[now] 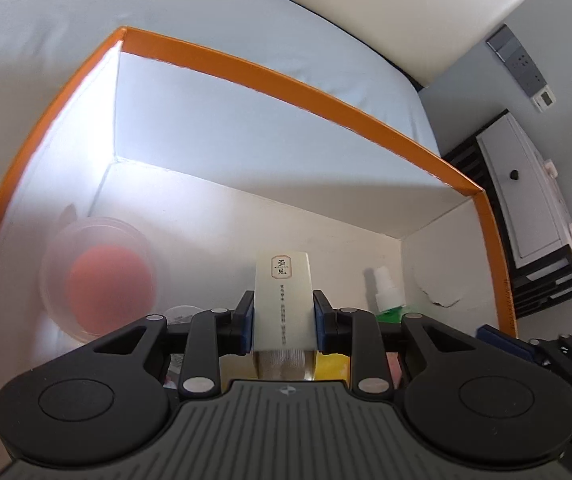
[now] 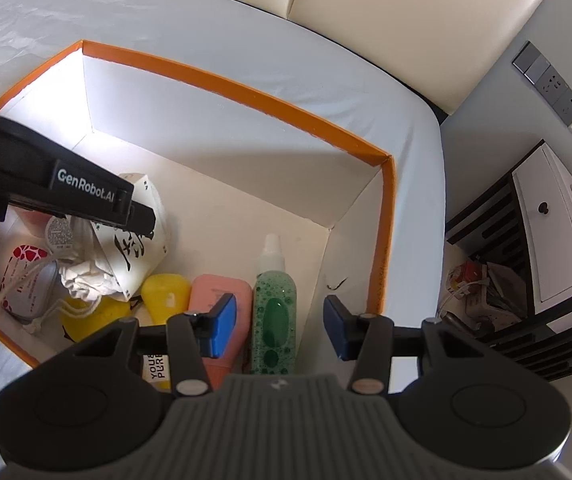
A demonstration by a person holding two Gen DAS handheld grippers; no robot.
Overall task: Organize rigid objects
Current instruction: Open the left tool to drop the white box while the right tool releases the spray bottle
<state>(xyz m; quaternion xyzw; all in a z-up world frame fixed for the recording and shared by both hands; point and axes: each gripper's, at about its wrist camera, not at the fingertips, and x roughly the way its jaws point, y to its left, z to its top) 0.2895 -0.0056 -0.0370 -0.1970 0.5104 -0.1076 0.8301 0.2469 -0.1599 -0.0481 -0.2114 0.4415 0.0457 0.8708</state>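
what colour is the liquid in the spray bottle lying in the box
Green, with bubbles; the spray bottle shows best in the right wrist view.

free: box (image 2: 381, 240) far half bare | blocked: near-left clutter, green bottle (image 2: 274, 312) near right wall

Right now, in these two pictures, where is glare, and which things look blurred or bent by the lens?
Left wrist view: glare whitens the orange box's far left inner corner; the clear round container with a pink sponge is blurred. Right wrist view: the same corner is washed out, the green spray bottle is sharp. Both views: the fisheye bows the box rim.
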